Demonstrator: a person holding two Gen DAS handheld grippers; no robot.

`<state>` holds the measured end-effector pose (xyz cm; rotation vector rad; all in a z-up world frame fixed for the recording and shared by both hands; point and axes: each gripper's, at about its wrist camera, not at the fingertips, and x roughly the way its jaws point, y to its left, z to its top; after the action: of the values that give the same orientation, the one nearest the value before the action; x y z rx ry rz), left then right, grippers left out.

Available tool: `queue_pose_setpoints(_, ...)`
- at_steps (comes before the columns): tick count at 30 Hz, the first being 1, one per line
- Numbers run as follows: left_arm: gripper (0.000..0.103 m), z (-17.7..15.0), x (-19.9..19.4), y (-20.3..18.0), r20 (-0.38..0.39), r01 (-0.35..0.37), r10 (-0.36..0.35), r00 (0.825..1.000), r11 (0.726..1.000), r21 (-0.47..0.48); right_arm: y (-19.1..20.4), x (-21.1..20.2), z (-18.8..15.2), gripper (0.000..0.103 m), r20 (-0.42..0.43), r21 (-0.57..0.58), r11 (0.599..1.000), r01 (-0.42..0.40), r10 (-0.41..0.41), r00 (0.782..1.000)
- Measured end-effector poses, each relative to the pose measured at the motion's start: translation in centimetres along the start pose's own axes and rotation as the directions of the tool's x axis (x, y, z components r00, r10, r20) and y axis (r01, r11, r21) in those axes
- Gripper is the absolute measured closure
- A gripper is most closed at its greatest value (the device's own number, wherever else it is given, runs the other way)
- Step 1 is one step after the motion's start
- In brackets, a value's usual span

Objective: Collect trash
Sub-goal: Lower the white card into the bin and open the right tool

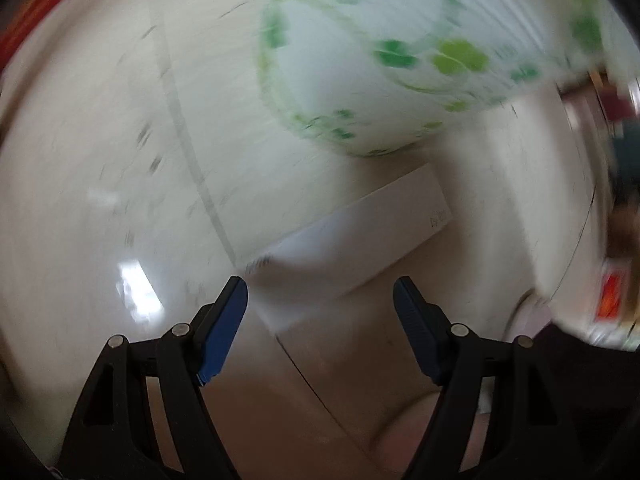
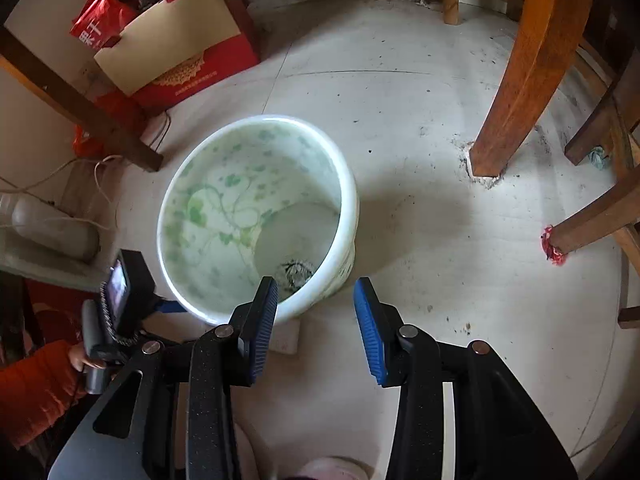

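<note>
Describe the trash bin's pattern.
White trash bin with green clover-and-vine print; sharpest in the right wrist view.

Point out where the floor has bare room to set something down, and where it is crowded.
In the right wrist view, the widest bare patch lies between the trash bin, the curved chair leg and the red wrapper. Floor below the right tool, toward the bottom right, is bare too. Left of the bin is crowded: red box, cables, white box.

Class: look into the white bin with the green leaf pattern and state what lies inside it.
Inside the bin, one dark crumpled scrap lies on the bottom; the near rim and a finger hide the rest.
</note>
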<state>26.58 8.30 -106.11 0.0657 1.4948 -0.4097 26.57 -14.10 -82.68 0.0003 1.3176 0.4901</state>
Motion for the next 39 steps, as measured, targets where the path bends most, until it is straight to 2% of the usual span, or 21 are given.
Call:
queue_pose_setpoints(2,0.028,0.4,0.8,-1.2,0.011,-0.044,0.043,0.999,0.993,0.109,-0.4,0.4,0.0,0.067,0.003,0.020,1.000,-0.002,0.002,1.000)
queue_pose_setpoints(6,0.028,0.7,2.3,-2.7,0.008,-0.062,0.062,0.998,0.969,0.238,-0.8,0.8,-0.1,0.067,0.009,0.033,0.999,0.014,-0.014,1.000)
queue_pose_setpoints(10,0.029,1.0,3.7,-3.7,-0.034,-0.040,0.052,0.998,0.952,0.304,-1.2,1.1,-0.2,0.067,0.008,0.023,1.000,0.016,-0.016,1.000)
queue_pose_setpoints(13,0.035,-0.2,4.1,-5.2,-0.017,-0.083,0.096,0.995,0.927,0.366,-1.6,1.3,-0.2,0.067,0.004,0.023,1.000,0.012,-0.013,1.000)
queue_pose_setpoints(15,0.040,-1.1,4.1,-5.9,-0.023,-0.084,0.100,0.995,0.926,0.368,-1.8,1.3,-0.3,0.067,0.006,0.030,1.000,0.008,-0.008,1.000)
queue_pose_setpoints(19,0.045,-3.1,3.2,-5.9,-0.057,-0.004,0.016,0.998,0.978,0.211,-2.2,1.2,-0.9,0.067,0.003,0.057,0.998,0.001,-0.001,1.000)
queue_pose_setpoints(21,0.047,-4.5,2.1,-5.6,-0.052,0.011,-0.005,0.999,0.995,0.104,-2.5,1.1,-1.4,0.067,-0.005,0.077,0.997,-0.008,0.008,1.000)
queue_pose_setpoints(23,0.047,-6.0,0.5,-5.2,-0.046,0.045,-0.045,0.998,0.999,-0.006,-2.5,0.9,-2.0,0.067,-0.022,0.096,0.995,-0.014,0.016,1.000)
queue_pose_setpoints(26,0.047,-8.1,-3.9,-4.4,-0.004,0.088,-0.090,0.996,0.979,-0.183,-2.1,-0.2,-2.6,0.067,-0.040,0.112,0.994,-0.014,0.018,0.999)
queue_pose_setpoints(29,0.048,-9.9,-9.3,-4.0,0.062,0.097,-0.082,0.995,0.953,-0.287,-1.1,-2.7,-2.4,0.067,-0.048,0.126,0.992,-0.012,0.018,0.999)
queue_pose_setpoints(32,0.048,-9.7,-14.7,-4.1,0.122,0.084,-0.044,0.992,0.935,-0.344,0.0,-5.2,-1.7,0.067,-0.049,0.127,0.992,-0.026,0.033,0.998)
queue_pose_setpoints(34,0.048,-8.7,-18.4,-4.2,0.165,0.074,-0.012,0.986,0.925,-0.372,0.9,-6.9,-1.0,0.067,-0.050,0.110,0.994,-0.020,0.025,0.998)
queue_pose_setpoints(36,0.048,-7.0,-21.3,-4.1,0.212,0.095,-0.008,0.977,0.910,-0.403,1.6,-8.3,-0.4,0.067,-0.049,0.100,0.995,-0.021,0.026,0.998)
queue_pose_setpoints(39,0.048,-3.8,-23.4,-4.2,0.249,0.127,-0.015,0.968,0.889,-0.439,2.4,-10.3,0.7,0.067,-0.044,0.094,0.995,-0.036,0.040,0.998)
